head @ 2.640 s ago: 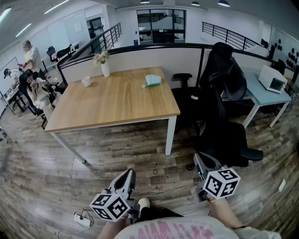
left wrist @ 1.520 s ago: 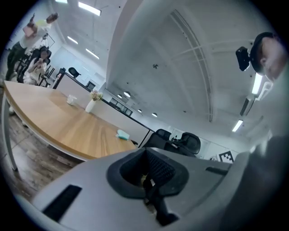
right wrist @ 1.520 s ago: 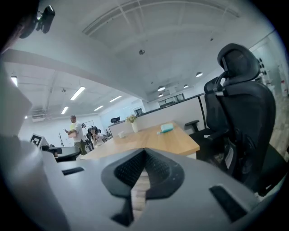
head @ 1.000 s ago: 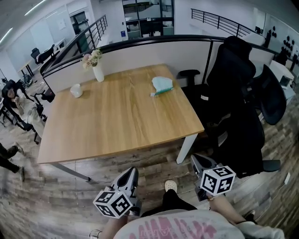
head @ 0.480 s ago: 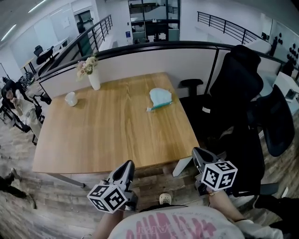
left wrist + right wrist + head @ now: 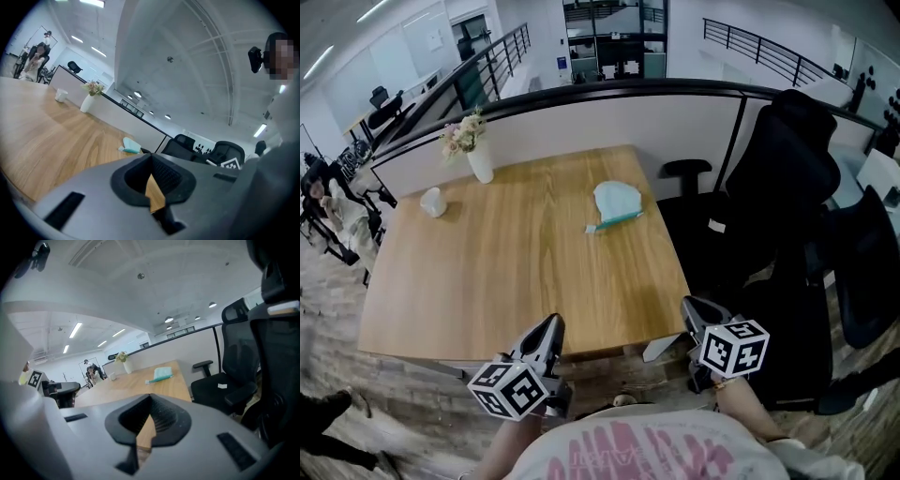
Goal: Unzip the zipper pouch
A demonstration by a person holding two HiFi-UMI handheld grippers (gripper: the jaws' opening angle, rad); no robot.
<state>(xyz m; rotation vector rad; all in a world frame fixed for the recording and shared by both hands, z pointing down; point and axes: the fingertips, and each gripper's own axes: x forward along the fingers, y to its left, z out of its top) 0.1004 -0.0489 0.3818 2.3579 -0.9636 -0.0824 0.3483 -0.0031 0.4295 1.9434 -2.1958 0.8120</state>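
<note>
1. Both grippers are sitting nearer the wooden table (image 6: 516,272) than a second ago. Back then their tips were hanging over the floor short of its near edge.
2. Now, in the head view, the left gripper (image 6: 552,322) is overlapping that near edge, and the right gripper (image 6: 688,305) is hanging just beside the near right corner.
3. Seen in its own view, the left gripper (image 6: 150,156) is keeping its jaws pressed together. Nothing is lying between the pads, and it is touching nothing; only table wood is showing through the slit below them.
4. The right gripper (image 6: 150,397) is likewise holding its jaws closed on nothing.
5. The light-green zipper pouch (image 6: 617,199) is lying flat on the far right part of the table, well apart from both grippers, with a teal strip along its near side. It is also showing ahead in both gripper views (image 6: 131,145) (image 6: 161,373).
6. A vase of flowers (image 6: 476,159) and a white cup (image 6: 432,201) are standing at the far left of the table.
7. A black office chair (image 6: 787,178) is standing to the table's right.
</note>
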